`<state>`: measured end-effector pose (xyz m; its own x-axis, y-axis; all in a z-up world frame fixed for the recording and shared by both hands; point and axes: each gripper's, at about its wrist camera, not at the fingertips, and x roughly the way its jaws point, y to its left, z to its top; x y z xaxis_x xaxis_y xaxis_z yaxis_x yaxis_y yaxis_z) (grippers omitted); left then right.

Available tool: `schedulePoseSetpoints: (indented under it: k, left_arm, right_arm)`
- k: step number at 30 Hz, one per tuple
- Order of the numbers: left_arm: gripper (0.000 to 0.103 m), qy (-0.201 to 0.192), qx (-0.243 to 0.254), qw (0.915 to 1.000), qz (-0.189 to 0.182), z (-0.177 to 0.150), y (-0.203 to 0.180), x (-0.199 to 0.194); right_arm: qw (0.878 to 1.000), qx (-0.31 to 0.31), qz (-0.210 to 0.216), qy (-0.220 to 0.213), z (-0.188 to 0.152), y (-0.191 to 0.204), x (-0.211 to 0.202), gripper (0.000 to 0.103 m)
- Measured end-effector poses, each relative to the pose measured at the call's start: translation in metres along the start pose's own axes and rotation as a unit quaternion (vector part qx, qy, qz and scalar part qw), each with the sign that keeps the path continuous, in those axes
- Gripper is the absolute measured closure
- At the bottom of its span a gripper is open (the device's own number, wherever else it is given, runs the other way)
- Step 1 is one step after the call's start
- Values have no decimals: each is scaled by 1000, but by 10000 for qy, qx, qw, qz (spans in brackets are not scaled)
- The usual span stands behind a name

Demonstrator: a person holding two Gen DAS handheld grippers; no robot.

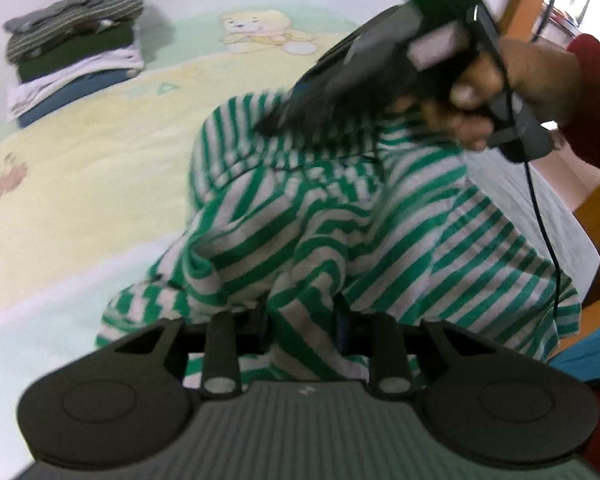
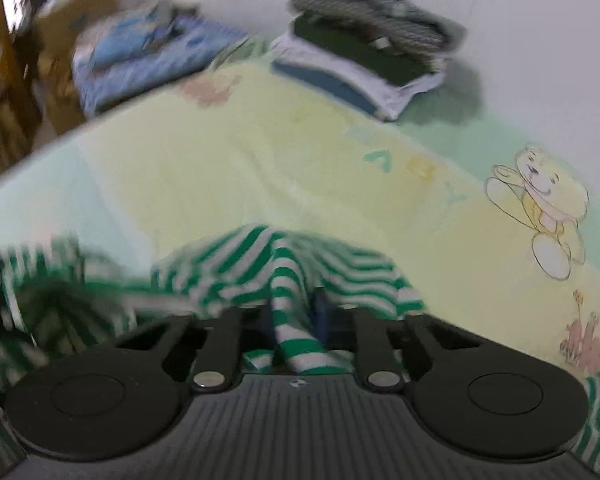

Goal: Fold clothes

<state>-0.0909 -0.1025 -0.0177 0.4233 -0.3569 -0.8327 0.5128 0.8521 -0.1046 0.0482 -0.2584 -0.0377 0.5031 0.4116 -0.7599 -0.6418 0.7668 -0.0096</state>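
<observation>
Green-and-white striped garment (image 1: 340, 232), bunched on the bed (image 1: 80, 184): left tongs (image 1: 300, 328) clamped on its near fold, right tongs (image 2: 296, 320) clamped on its far edge, cloth spanning between both.

One green-and-white striped garment (image 1: 340, 232) is lying on the bed (image 1: 80, 184). One stack of folded clothes (image 1: 76, 48) is sitting near the bed's far edge. Two claws are showing: left claw (image 1: 302, 320), right claw (image 2: 296, 320). One teddy bear print (image 2: 540, 208) is showing on the bed cover.
</observation>
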Motion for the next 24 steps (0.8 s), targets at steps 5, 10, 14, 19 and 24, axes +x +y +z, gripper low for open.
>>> schedulePoseSetpoints:
  k: [5,10,14,19,24]
  left_arm:
    - [81,-306,-211,9988,331,14,23,-18]
    - [82,-770,-450,9916,934,51,68,-41]
    - [82,-1165,-710,9804,1419,94,114,-54]
    - [82,-1300,-949,9674,1957,148,153,-46]
    - [82,-1185,-957,9543,2570,188,171,-11]
  right_arm:
    - [9924,935,-188,-782,42,-48,-49,102]
    - [9638,1906,-614,-1758,94,-97,-87,101]
    - [9423,2265,-1050,-2231,125,-126,-88,101]
    - [9220,2589,-1292,-2571,157,-146,-56,101]
    - [9100,2359,-2001,-2761,181,-150,-3,101]
